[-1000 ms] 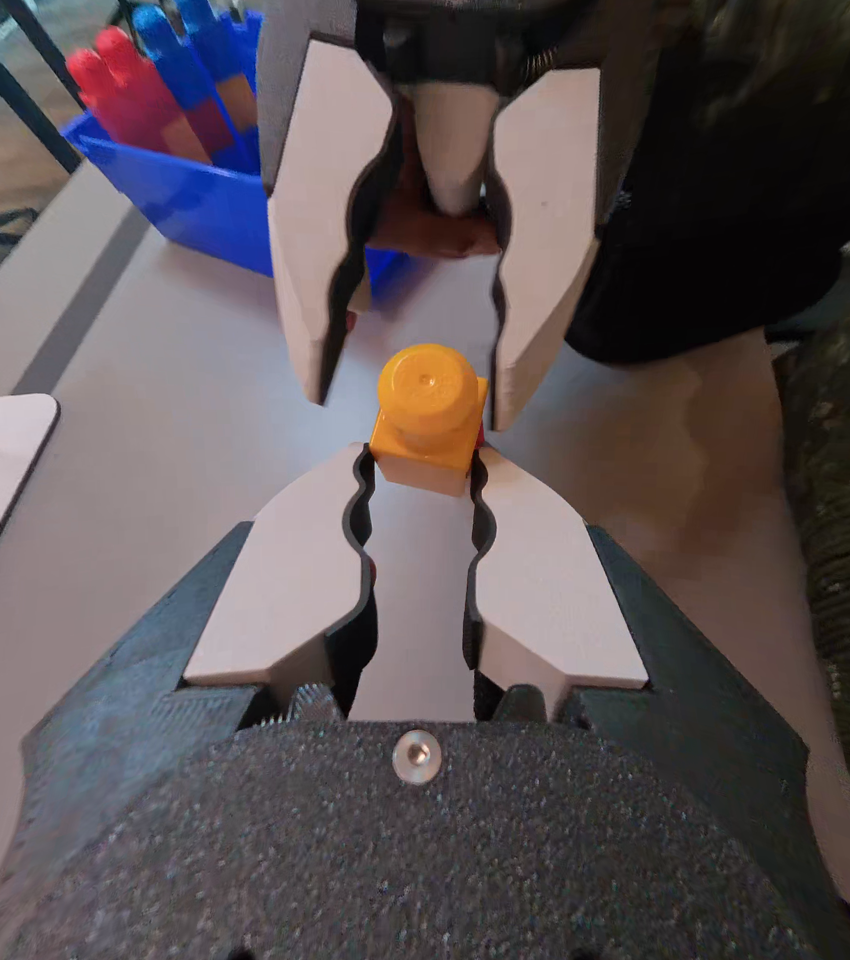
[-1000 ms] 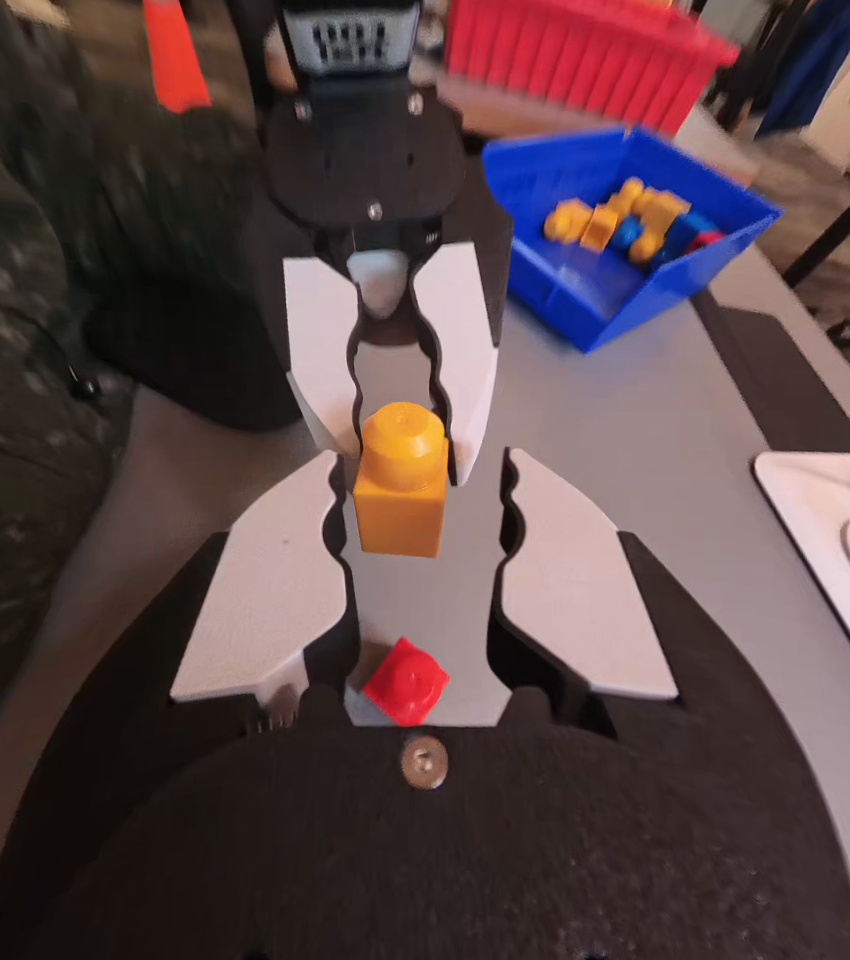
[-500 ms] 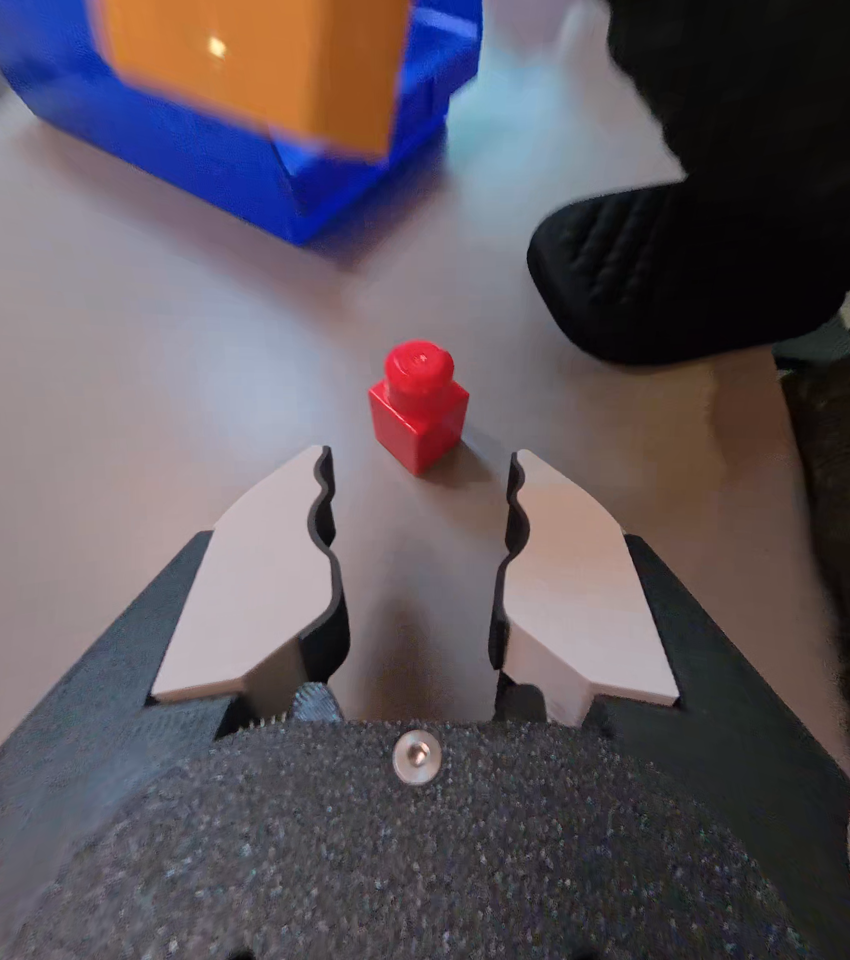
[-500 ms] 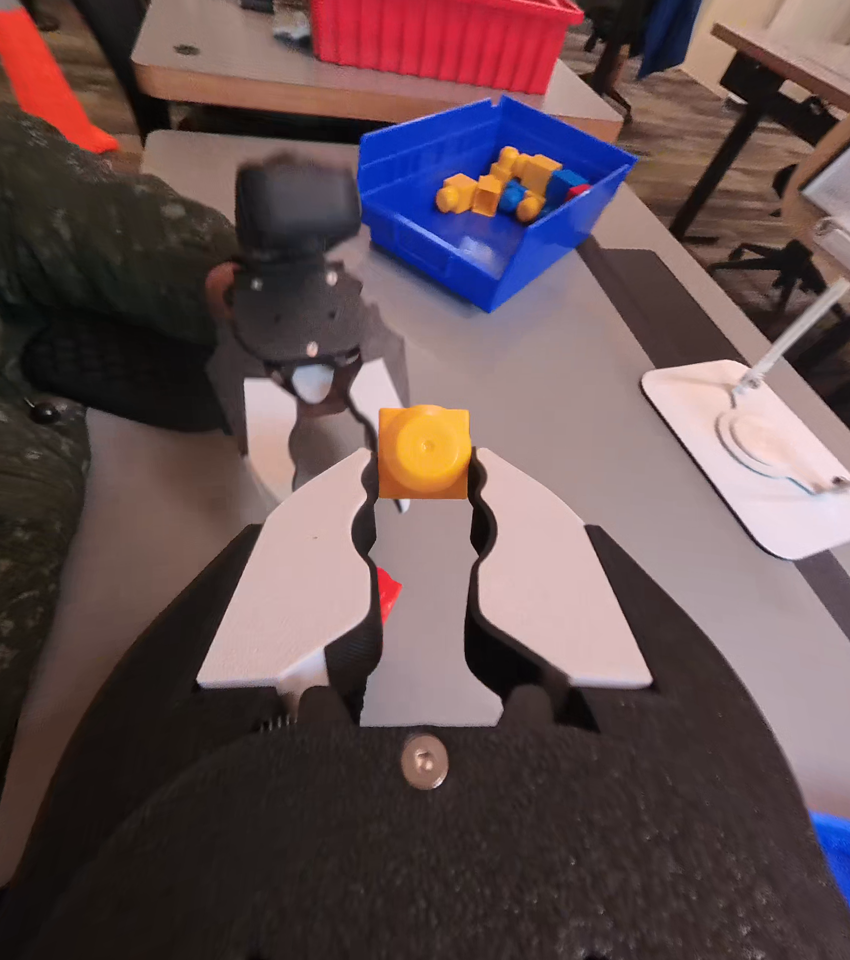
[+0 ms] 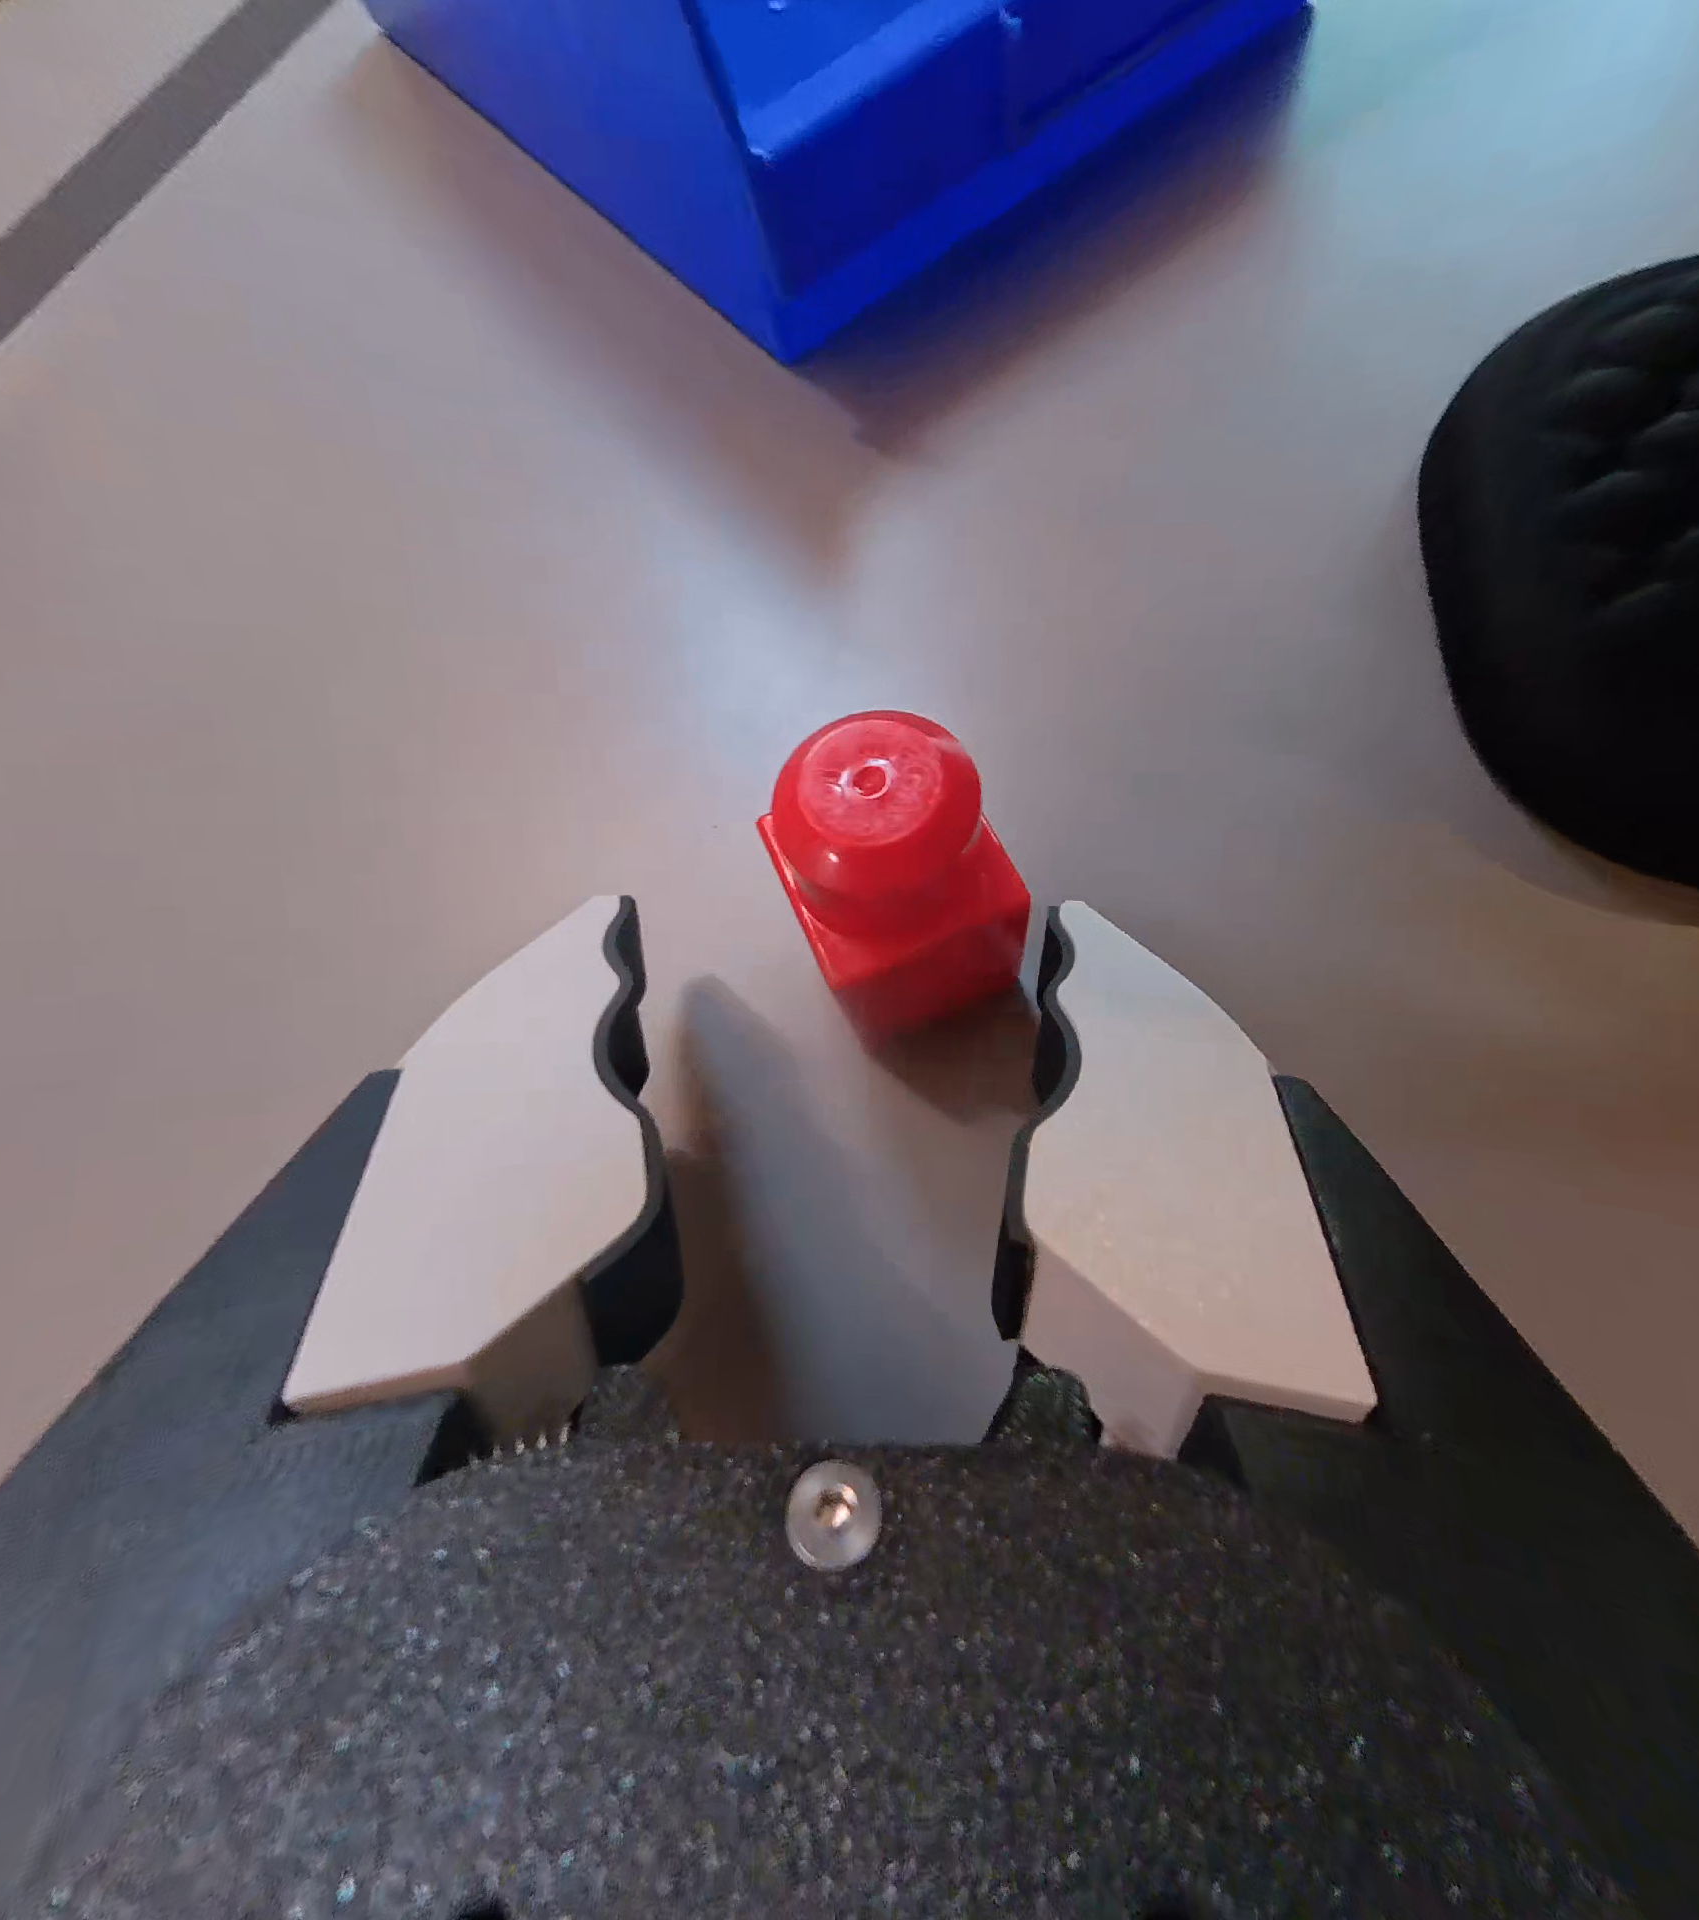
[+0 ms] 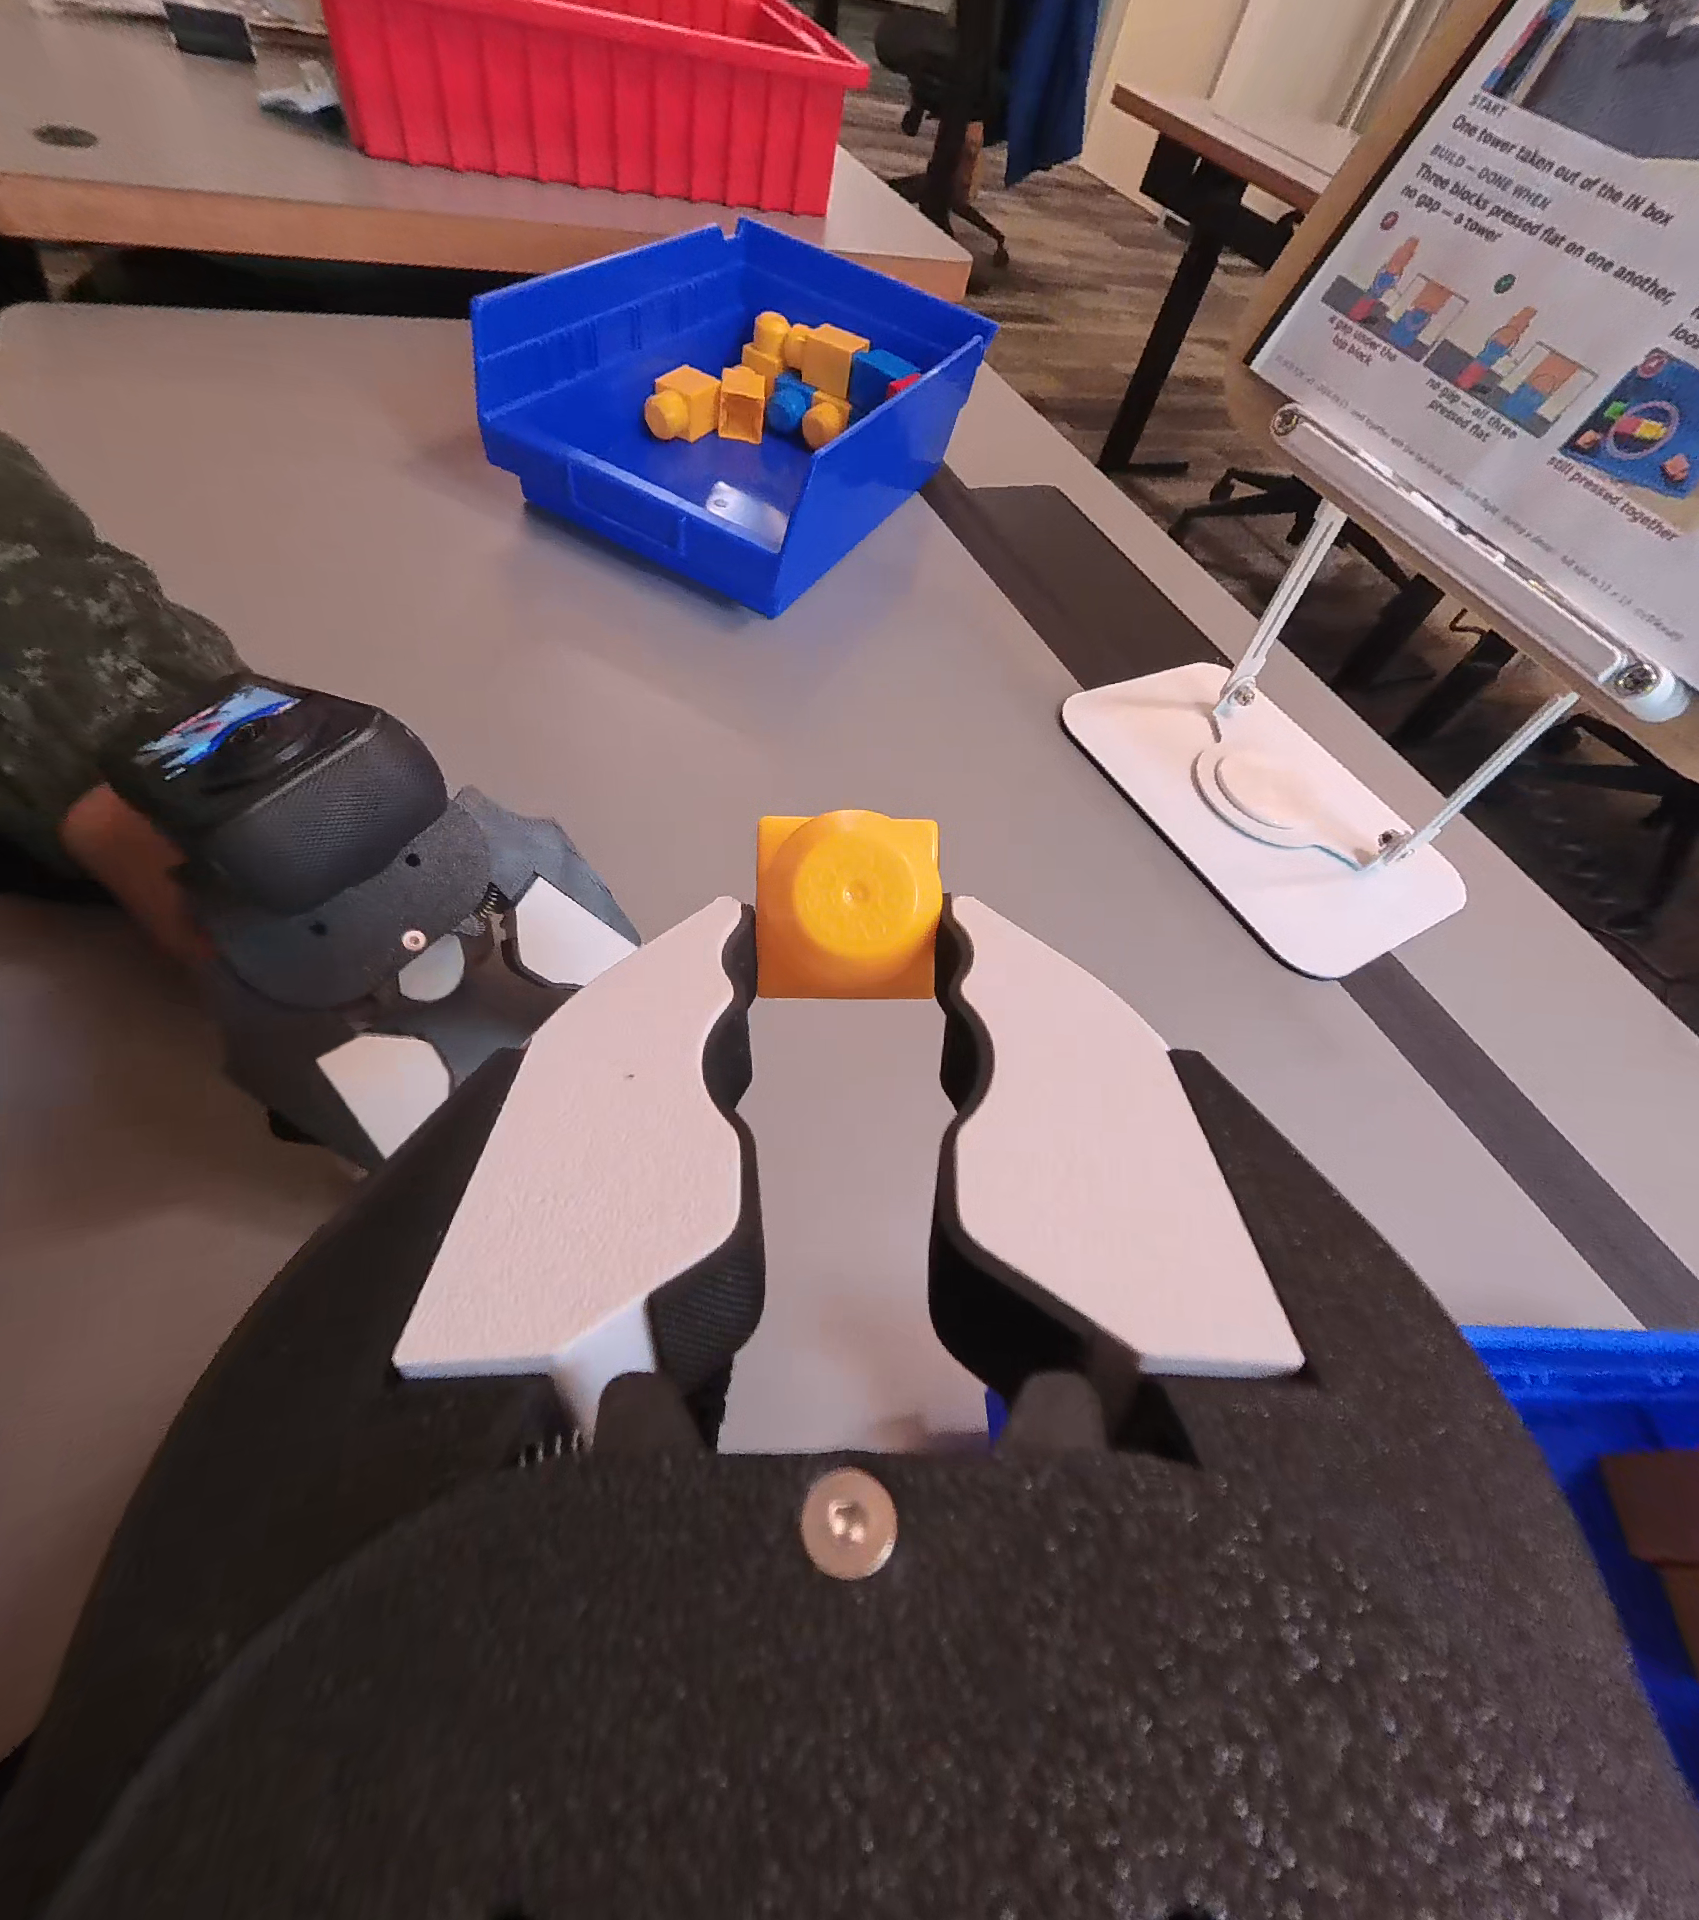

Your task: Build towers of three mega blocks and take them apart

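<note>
A white sign (image 6: 1593,343) with small pictures and writing stands on the grey table (image 6: 325,488). The right gripper (image 6: 846,914) holds an orange block (image 6: 846,909), its round bump facing the camera. The left gripper (image 5: 834,914) is wide open around a red block (image 5: 892,868) standing on the table, near its right finger.

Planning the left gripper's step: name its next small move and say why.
Probably ease the left gripper forward and a little to its right, then close. Its jaws stand open with the red block upright on the table just ahead, nearer one fingertip, while the right gripper already holds the orange block.
</note>
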Motion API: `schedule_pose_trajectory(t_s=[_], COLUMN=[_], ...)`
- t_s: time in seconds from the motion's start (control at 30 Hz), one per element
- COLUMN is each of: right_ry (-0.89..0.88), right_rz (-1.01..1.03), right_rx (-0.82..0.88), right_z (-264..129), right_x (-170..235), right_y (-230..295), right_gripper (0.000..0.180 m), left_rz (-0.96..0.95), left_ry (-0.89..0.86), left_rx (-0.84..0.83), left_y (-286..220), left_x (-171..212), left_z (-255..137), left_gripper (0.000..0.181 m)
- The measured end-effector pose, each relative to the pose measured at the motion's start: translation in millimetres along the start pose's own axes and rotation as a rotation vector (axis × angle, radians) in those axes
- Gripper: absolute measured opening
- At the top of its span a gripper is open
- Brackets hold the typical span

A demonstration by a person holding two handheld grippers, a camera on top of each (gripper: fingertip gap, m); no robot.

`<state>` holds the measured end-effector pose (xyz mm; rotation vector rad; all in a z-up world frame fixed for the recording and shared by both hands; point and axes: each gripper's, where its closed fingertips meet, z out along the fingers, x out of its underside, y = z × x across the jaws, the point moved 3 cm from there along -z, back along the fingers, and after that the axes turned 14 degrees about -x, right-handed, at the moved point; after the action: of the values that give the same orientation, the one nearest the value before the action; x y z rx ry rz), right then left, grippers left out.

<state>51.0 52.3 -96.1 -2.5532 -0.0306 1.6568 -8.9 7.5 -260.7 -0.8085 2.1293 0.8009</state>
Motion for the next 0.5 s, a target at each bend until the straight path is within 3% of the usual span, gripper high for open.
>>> schedule_pose_trajectory(t_s=[0.03,0.1,0.37,0.5], right_ry=[-0.002,-0.005,0.013,0.115], right_rz=[0.002,0.004,-0.043,-0.033], right_rx=[0.0,-0.01,-0.159,-0.313], right_z=[1.1,4.0,9.0,11.1], right_x=[-0.4,-0.9,-4.2,-2.0], right_y=[0.0,1.2,22.6,43.4], right_gripper=[0.033,0.033,0.033,0.033], left_rz=[0.002,0.035,0.054,0.146], left_ry=[0.0,-0.012,-0.105,-0.057], left_rx=[-0.004,0.025,0.484,0.566], left_y=[0.6,-1.6,-3.9,0.2], left_x=[-0.5,-1.4,-19.8,-13.5], left_z=[1.2,1.0,-37.7,-49.4], left_gripper=[0.067,0.039,0.037,0.037])
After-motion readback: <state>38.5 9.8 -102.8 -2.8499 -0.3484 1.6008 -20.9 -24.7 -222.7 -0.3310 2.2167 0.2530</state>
